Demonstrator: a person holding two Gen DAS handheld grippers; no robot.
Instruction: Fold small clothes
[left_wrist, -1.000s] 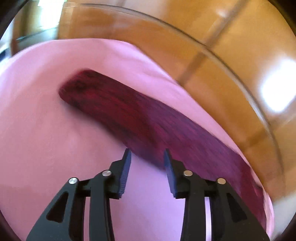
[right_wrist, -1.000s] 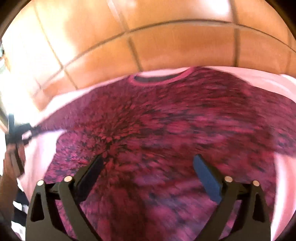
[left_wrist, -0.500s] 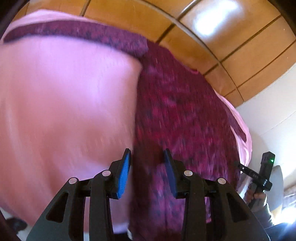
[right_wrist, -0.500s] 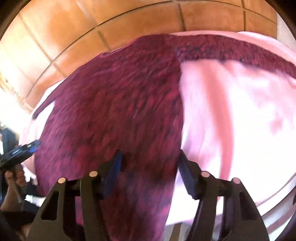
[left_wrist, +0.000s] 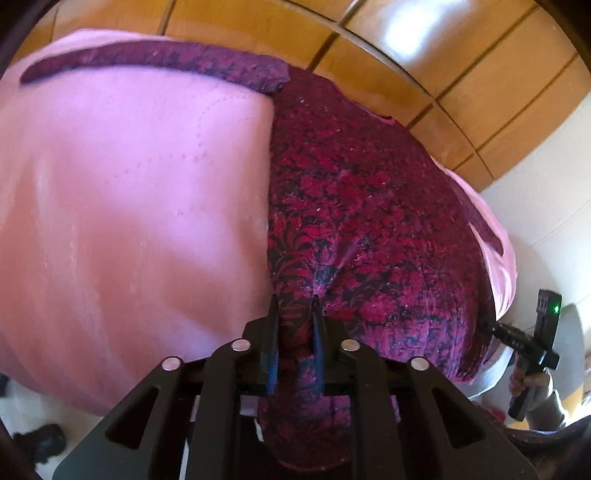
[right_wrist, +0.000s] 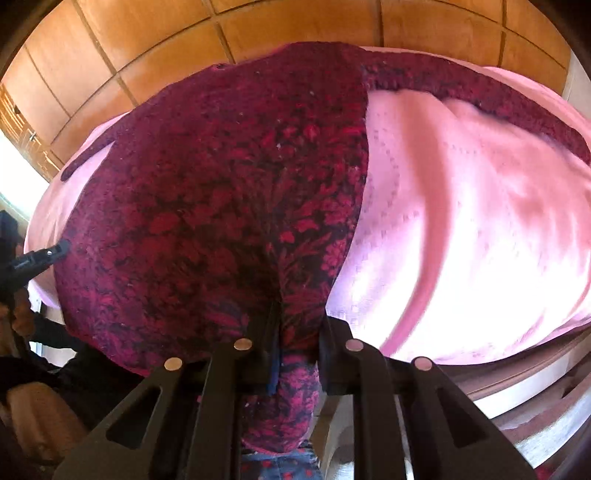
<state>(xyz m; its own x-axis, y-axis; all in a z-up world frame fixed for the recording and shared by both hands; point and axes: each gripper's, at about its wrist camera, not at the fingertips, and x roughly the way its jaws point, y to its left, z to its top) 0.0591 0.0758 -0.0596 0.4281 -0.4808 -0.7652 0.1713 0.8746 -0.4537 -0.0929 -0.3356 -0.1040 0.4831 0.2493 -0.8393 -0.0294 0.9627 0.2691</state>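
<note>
A dark red patterned top (left_wrist: 369, 206) lies spread on a pink cloth (left_wrist: 129, 206) over a round table, its sleeve stretched along the far side. My left gripper (left_wrist: 295, 310) is shut on the top's near hem at its left corner. In the right wrist view the same top (right_wrist: 221, 192) fills the left half, and my right gripper (right_wrist: 299, 317) is shut on the hem at its right corner. Each gripper shows small in the other's view, the right one (left_wrist: 495, 326) and the left one (right_wrist: 55, 251), both at the hem.
The pink cloth (right_wrist: 461, 221) covers the table to its rim (right_wrist: 517, 376). An orange tiled floor (left_wrist: 424, 55) lies beyond the table. A white wall (left_wrist: 546, 199) stands at the right of the left wrist view.
Both grippers have moved in to the near hem of the top and closed on it. A second ago both were open above the cloth and top.
</note>
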